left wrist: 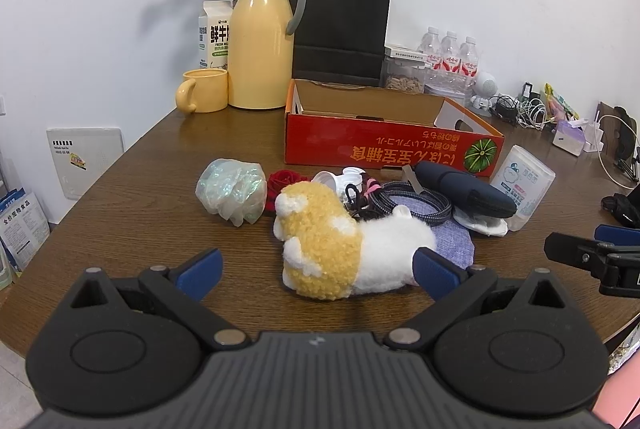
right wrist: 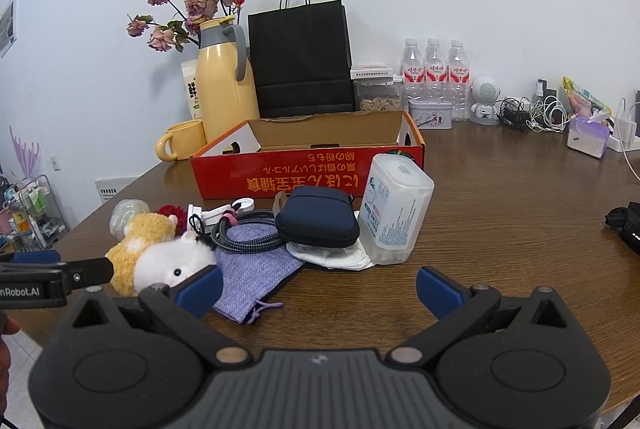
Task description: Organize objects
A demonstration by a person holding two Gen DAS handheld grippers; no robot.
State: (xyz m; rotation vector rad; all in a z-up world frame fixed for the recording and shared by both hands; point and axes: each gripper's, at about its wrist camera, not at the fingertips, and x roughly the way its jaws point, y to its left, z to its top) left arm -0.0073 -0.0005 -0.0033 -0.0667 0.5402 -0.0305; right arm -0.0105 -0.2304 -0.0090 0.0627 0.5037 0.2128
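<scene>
A: Left tool (left wrist: pixel 318 271) spread wide, holding nothing, low over the bench (left wrist: pixel 132 205). Plush toy (left wrist: pixel 340 249) lying on its side straight ahead, white end touching the right-hand pad, left pad well clear.

B: Noted. Right tool (right wrist: pixel 319 287) likewise wide and unloaded, facing the lilac cloth pouch (right wrist: pixel 256 275) at the near edge of the pile.

A: Just behind: braided cable (right wrist: pixel 244 235), navy zip case (right wrist: pixel 320 217) resting on a white pad, clear plastic container (right wrist: pixel 394 207) upright on the right. Crumpled plastic wrap (left wrist: pixel 232 193) and a red flower (left wrist: pixel 282 181) to the left.

B: Farthest: open red carton (left wrist: pixel 384 133), hollow, probably the destination. Yellow flask and black bag beyond, against the wall.

A: Recommendation: shift left so the toy sits centred between both pads, then close across the narrow body, not the loose fleece.

B: Agreed. Lift straight up before travelling, to clear the cable just behind. Carry above the carton's near wall, release inside.

A: Risk: soft fleece compressing, grip possibly slipping. Firm closure advised.
</scene>
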